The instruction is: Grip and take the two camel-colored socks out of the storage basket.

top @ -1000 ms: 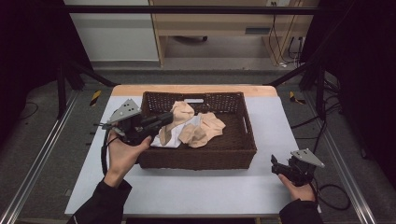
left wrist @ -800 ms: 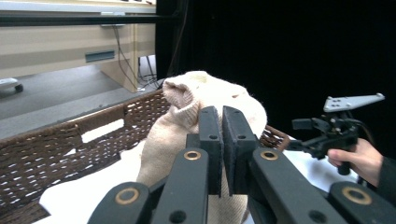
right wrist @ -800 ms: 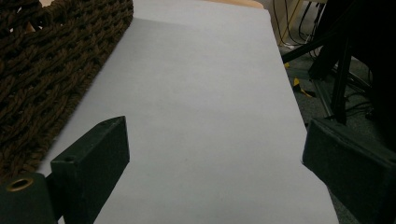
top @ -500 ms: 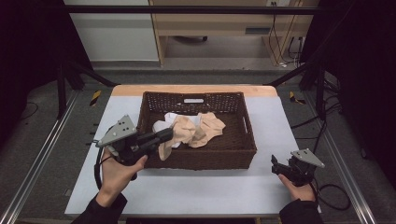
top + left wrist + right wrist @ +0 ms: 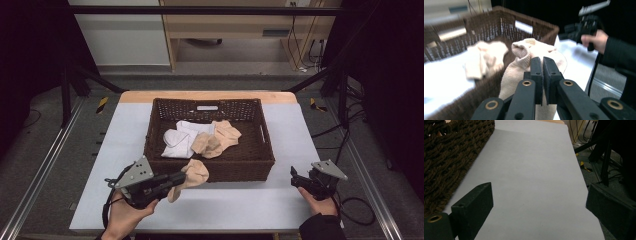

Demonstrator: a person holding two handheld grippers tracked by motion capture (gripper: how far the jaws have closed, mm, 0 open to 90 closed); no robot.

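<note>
Left gripper view: left gripper (image 5: 542,72) clamps a limp, ribbed beige sock (image 5: 524,65); right gripper (image 5: 537,212) gapes wide.

Beige sock (image 5: 192,175), limp, draped over wicker basket's (image 5: 260,165) near wall.

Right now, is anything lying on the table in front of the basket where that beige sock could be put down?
Nothing visible does. The left gripper is shut on the beige sock, just outside the front wall of the wicker basket. The table below and beside it looks bare; the right gripper rests far off, jaws open.
</note>
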